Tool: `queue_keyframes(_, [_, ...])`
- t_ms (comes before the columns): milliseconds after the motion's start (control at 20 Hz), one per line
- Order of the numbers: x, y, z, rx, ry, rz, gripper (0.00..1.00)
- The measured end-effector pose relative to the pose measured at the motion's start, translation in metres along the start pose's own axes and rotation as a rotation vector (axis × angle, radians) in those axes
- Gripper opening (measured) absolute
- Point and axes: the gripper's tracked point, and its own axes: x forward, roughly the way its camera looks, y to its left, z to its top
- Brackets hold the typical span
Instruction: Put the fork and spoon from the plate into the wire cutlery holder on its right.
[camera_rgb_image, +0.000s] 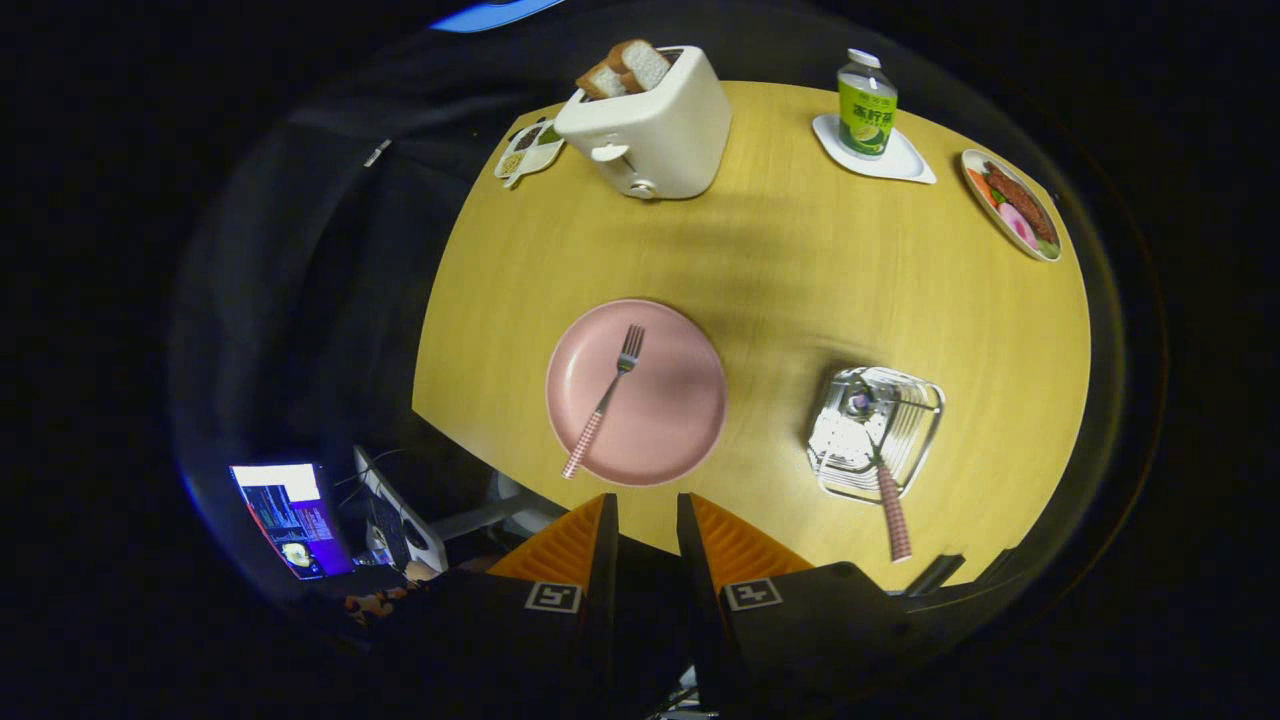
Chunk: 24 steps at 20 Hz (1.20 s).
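While the spoon (884, 470) is seen standing in the wire cutlery holder (875, 432), the checked-handled fork (604, 400) lies on the round pink plate (636, 392); the fingers (647, 520), empty and parted, are best lowered squarely over its handle.

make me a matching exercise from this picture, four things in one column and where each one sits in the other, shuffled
Things:
1. fork
2. spoon
3. bread slices
4. green bottle

Places:
A. standing in the toaster
B. on the white coaster
C. lying on the pink plate
D. in the wire cutlery holder, handle sticking out

Pairs: 1-C, 2-D, 3-A, 4-B

The tool is open and holds nothing, above the table edge just short of the plate.
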Motion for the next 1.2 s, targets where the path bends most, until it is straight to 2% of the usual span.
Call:
queue_keyframes(250, [0.064, 0.041, -0.001, 0.060, 0.032, 0.029, 0.37])
queue_keyframes(550, [0.123, 0.042, 0.000, 0.160, 0.038, -0.019, 0.37])
queue_keyframes(950, [0.174, 0.037, -0.004, 0.206, 0.059, -0.087, 0.37])
queue_keyframes(1200, [0.195, 0.034, -0.012, 0.210, 0.097, -0.100, 0.37])
